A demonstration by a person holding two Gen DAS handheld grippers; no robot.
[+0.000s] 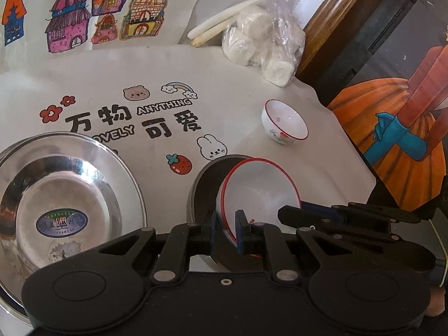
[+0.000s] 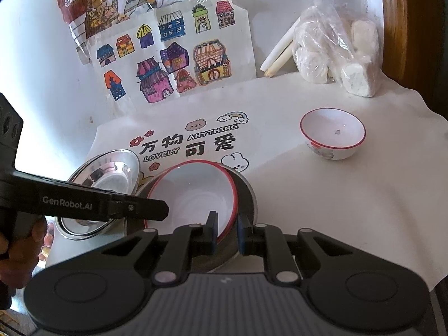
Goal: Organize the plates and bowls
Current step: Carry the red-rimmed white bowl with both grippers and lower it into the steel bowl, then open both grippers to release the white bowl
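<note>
A white bowl with a red rim (image 1: pixel 260 193) (image 2: pixel 193 196) sits tilted in a dark grey shallow dish (image 1: pixel 203 190) (image 2: pixel 247 196). My left gripper (image 1: pixel 226 232) is shut on the bowl's near rim, one finger inside and one outside. My right gripper (image 2: pixel 227 231) is shut on the rim at the opposite side; it shows as a black arm (image 1: pixel 322 214) in the left wrist view. The left gripper (image 2: pixel 165 210) reaches in from the left in the right wrist view. A shiny steel plate (image 1: pixel 67 196) (image 2: pixel 112 173) lies to the left. A small white bowl (image 1: pixel 284 124) (image 2: pixel 333 134) stands upright further back on the right.
A white printed mat (image 1: pixel 168 89) (image 2: pixel 280 168) covers the table. A plastic bag of white cakes (image 1: pixel 260 42) (image 2: pixel 336 56) and two white sticks (image 1: pixel 229 19) (image 2: pixel 280 50) lie at the back right. House drawings (image 2: pixel 173 64) hang on the wall. A hand (image 2: pixel 22 246) grips the left tool.
</note>
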